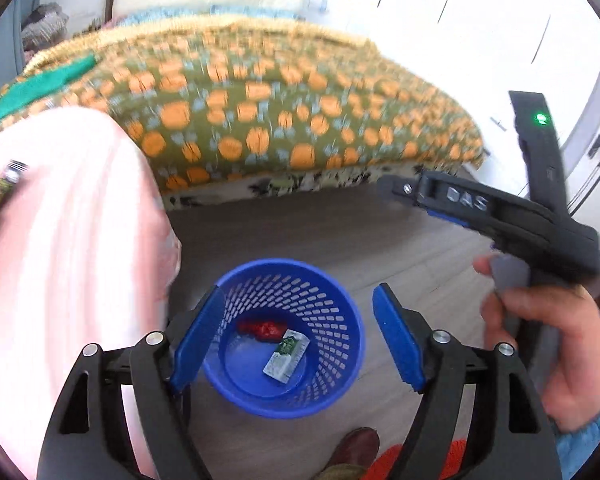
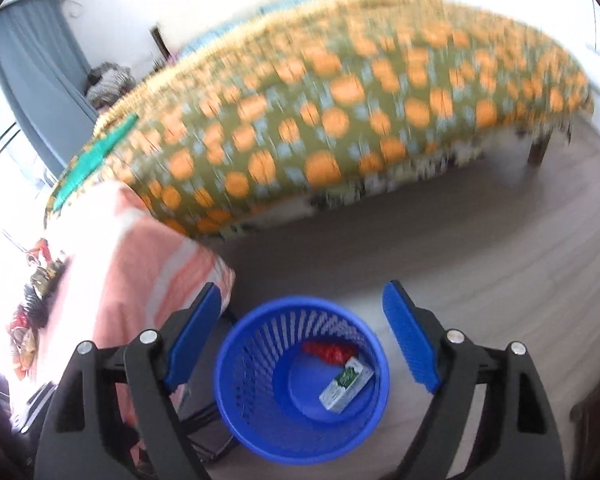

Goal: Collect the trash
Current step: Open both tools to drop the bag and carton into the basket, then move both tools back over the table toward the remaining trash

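Both tools hung with their jaws spread wide and nothing between them: the left tool [image 1: 298,336] and the right tool [image 2: 302,336] each looked down over a blue mesh bin [image 1: 340,392] on the floor [image 1: 320,232]. Inside the bin lay a crumpled red wrapper [image 1: 262,328] and a small green-and-white carton [image 1: 286,356]. Beyond stood a pink-striped cloth [image 2: 148,276] and a bed [image 2: 340,120] under an orange-patterned cover. Two pieces seemed collected; no other trash could be made out in the blur.

Black gripper frames, silver screws, blue ribbed fingers [image 2: 410,346]; "DAS" embossed; green LED; bare hand [image 1: 548,352], blue sleeve.
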A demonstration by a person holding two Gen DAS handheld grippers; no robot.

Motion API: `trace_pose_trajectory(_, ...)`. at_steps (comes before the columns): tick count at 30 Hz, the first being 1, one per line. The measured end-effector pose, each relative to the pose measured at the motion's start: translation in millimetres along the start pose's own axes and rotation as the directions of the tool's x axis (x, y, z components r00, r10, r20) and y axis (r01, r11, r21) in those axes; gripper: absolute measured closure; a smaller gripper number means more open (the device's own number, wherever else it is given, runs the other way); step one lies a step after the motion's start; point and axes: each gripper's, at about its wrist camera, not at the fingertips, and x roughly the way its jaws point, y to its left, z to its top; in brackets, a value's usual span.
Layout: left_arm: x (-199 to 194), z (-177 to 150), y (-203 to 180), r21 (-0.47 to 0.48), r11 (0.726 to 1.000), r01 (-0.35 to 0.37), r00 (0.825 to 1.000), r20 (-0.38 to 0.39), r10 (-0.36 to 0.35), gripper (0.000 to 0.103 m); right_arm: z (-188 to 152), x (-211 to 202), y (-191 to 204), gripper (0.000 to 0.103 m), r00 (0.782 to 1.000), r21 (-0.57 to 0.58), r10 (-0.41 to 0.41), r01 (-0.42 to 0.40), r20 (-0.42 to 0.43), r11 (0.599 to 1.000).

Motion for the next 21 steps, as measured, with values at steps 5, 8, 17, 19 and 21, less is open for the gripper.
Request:
trace_pose_trajectory(5,-58,-24,27,0.000,0.999,-0.051,0.998,0.022,0.051,0.023,2,-37,51,0.022,0.993,-0.100,0.021,-0.009,0.117,0.995)
trace_pose_trajectory(8,-84,-48,55,-0.021,0.994,-0.104,0.994,-0.013,0.104,0.022,-9,-53,91,0.022,0.985,-0.199,0.052,-0.018,0.163,0.980)
trace_pose_trajectory(17,-144,-117,149,-0.108,0.947,-0.302,0.953,-0.063,0.297,0.022,-85,-44,197,0.022,0.987,-0.414,0.141,-0.097,0.077,0.905)
trace_pose_trajectory(19,-159,-128,170,-0.136,0.932,-0.335,0.942,-0.049,0.332,0.022,-107,-41,216,0.022,0.986,-0.432,0.158,-0.123,0.046,0.894)
trace_pose_trajectory(21,-171,-133,188,-0.154,0.915,-0.373,0.927,-0.035,0.373,0.021,-127,-41,235,0.022,0.983,-0.451,0.182,-0.151,0.027,0.880)
